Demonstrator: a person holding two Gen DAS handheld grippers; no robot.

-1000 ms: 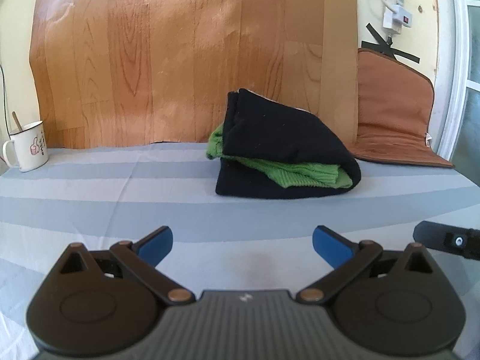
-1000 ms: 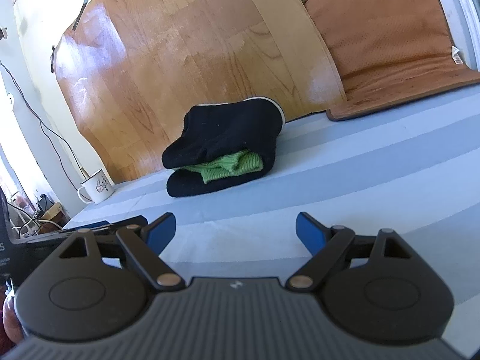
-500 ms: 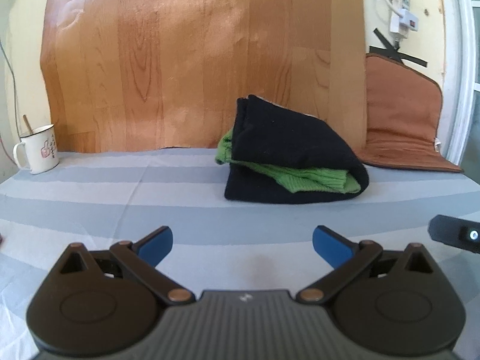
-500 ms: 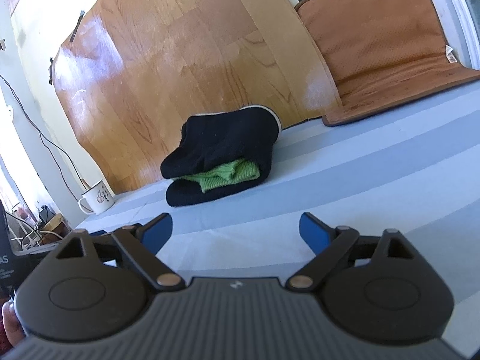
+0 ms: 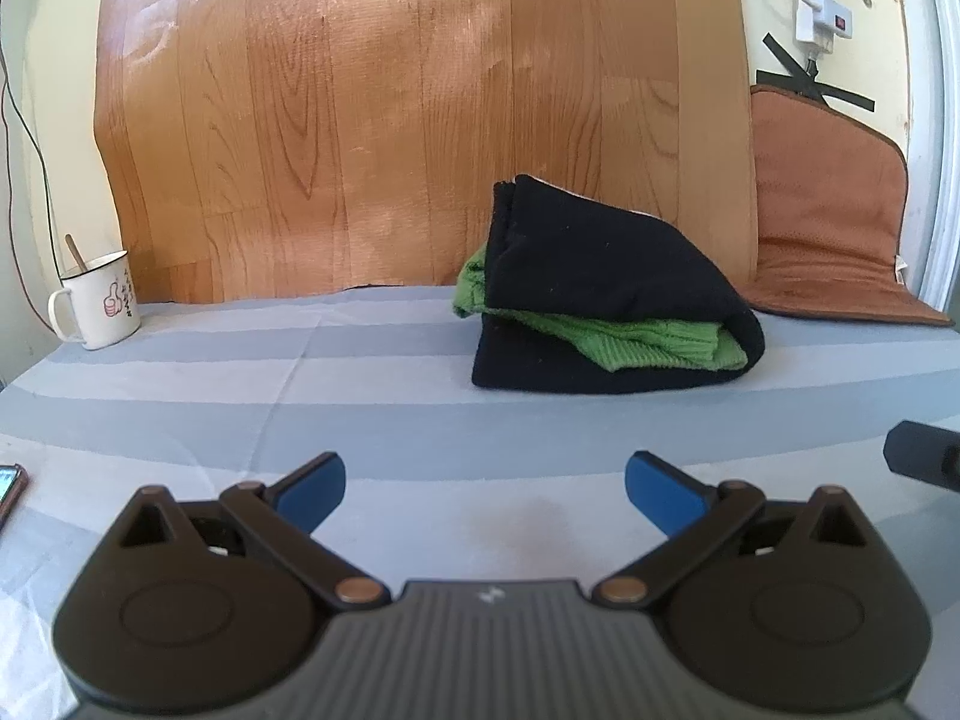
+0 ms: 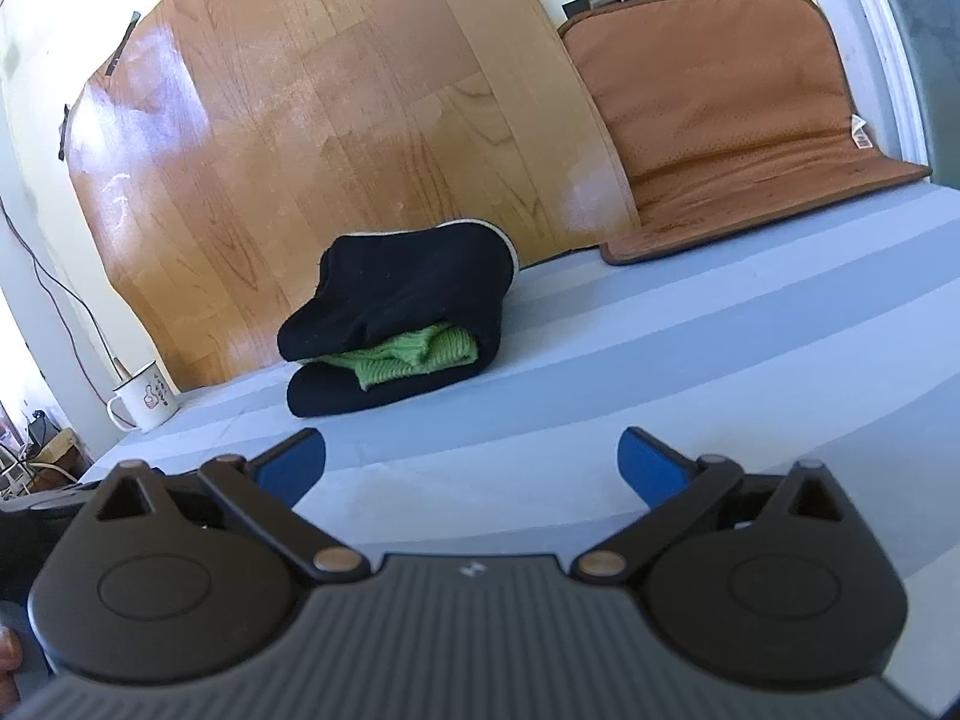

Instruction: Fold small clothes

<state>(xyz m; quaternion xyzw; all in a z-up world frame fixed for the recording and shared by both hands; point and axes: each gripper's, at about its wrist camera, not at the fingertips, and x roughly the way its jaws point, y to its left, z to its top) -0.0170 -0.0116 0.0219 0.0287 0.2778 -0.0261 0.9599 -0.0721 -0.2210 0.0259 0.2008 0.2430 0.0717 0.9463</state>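
Note:
A folded black garment point(image 5: 606, 282) with a green knitted part point(image 5: 648, 342) tucked between its layers lies on the striped grey-blue table point(image 5: 360, 396), near the wooden back panel. It also shows in the right wrist view point(image 6: 408, 300). My left gripper point(image 5: 485, 489) is open and empty, well short of the bundle. My right gripper point(image 6: 471, 459) is open and empty, also short of the bundle, to its right. A tip of the right gripper shows at the right edge of the left wrist view point(image 5: 924, 456).
A white enamel mug point(image 5: 96, 306) with a spoon stands at the back left, also in the right wrist view point(image 6: 144, 402). A brown cushion mat point(image 5: 834, 240) leans on the wall at the back right. A phone point(image 5: 9, 489) lies at the left edge.
Both grippers have drawn back a little from the bundle and stay open. In the left wrist view the bundle has shifted right and the phone has come into view. The bundle lies still.

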